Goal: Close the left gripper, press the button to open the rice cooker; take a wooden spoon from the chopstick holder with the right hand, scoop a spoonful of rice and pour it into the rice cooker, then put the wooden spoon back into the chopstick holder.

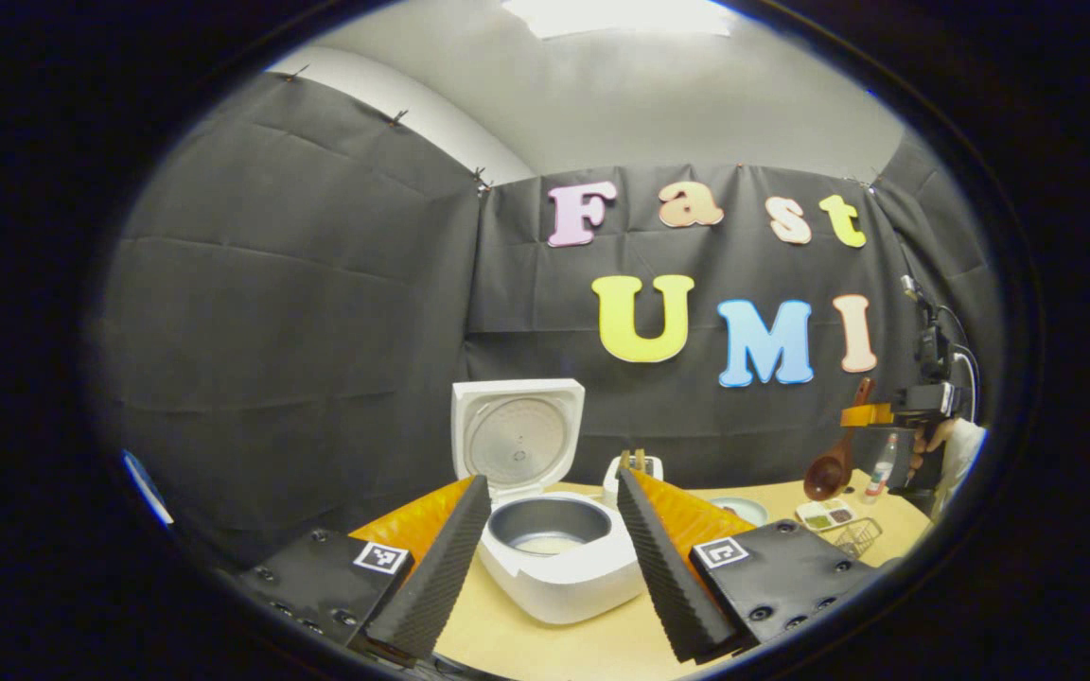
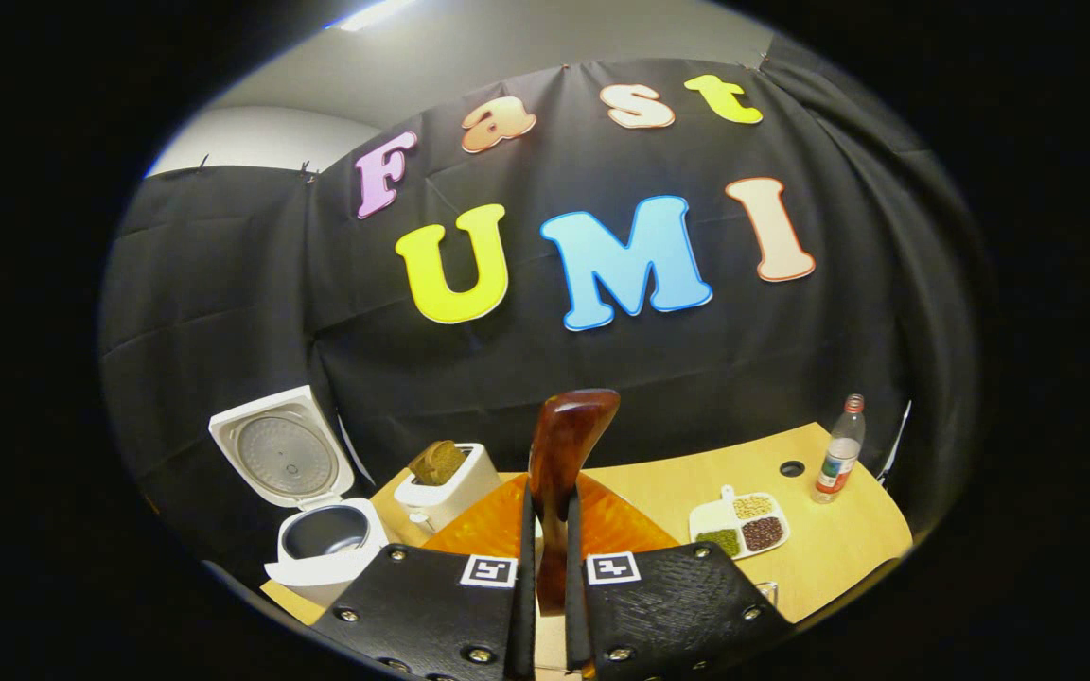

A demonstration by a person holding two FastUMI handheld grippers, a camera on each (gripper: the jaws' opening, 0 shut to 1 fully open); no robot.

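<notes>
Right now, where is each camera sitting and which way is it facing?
Left gripper view: rides the open left hand-held gripper, low over the table, facing the open rice cooker; a person's hand far right.
Right gripper view: rides the right hand-held gripper, shut on the wooden spoon, facing the wall.
Shared: rice cooker, spoon, bottle.

Your rice cooker [image 2: 323,544] stands on the table [image 2: 838,549] (lid up), chopstick holder [image 2: 446,487] just right of it, divided dish [image 2: 739,523] farther right, bottle [image 2: 838,462] behind.
</notes>
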